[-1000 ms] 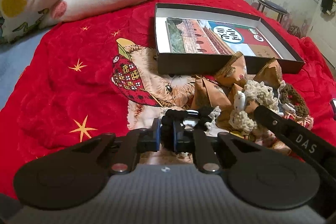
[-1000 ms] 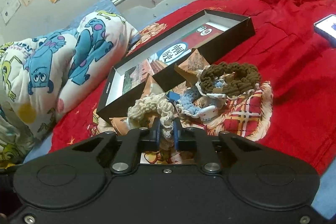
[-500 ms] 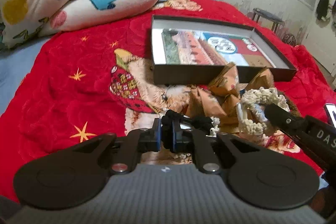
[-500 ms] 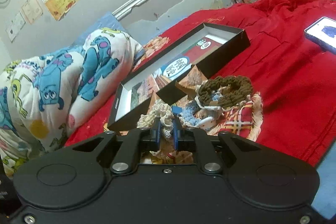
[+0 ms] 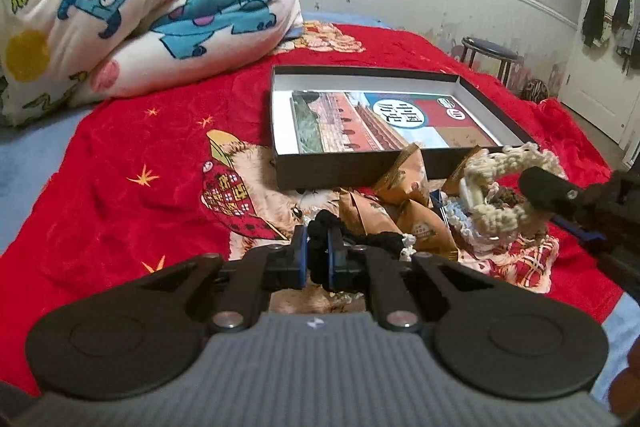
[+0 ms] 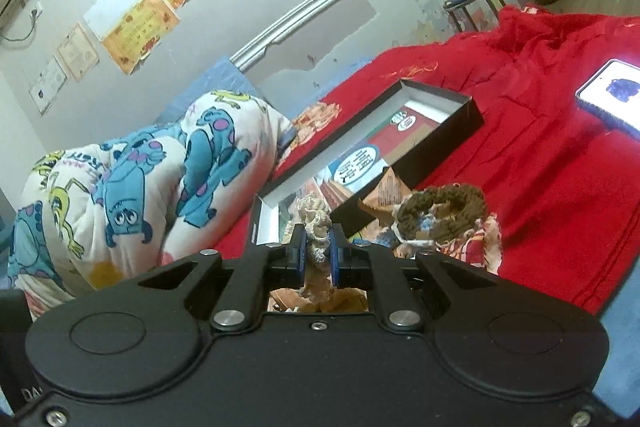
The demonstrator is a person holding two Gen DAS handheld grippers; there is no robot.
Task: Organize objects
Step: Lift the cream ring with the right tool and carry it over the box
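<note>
Left gripper [image 5: 317, 259] was found closed on a black crocheted yarn piece [image 5: 360, 235], the blue pads pinching one bunched end while the rest trailed rightward across the red printed bedspread [image 5: 120, 195]. Right gripper [image 6: 317, 255] was likewise clamped, on a cream crocheted yarn ring [image 6: 316, 215]; seen from the left wrist camera, that ring [image 5: 500, 187] hung clear of the heap below it, with one black finger of the right tool crossing in from the right. The heap itself (tan paper-wrapped packets [image 5: 404, 203], a brown crocheted ring [image 6: 440, 211], a pale blue knit item and a red plaid cloth [image 5: 524, 255]) lay against the near wall of the shallow black cardboard box [image 5: 340, 171], which sat open with a printed card flat on its floor. The deciding relation, as judged: the box lay straight ahead of both tools and beyond the heap, its long axis running left to right in the left view and receding diagonally away in the right view. The cream ring appeared close to the box's near right corner, so the right hand looked nearer for a deposit. The left piece had farther to travel, and its trailing tail might snag the packets on lifting.
</note>
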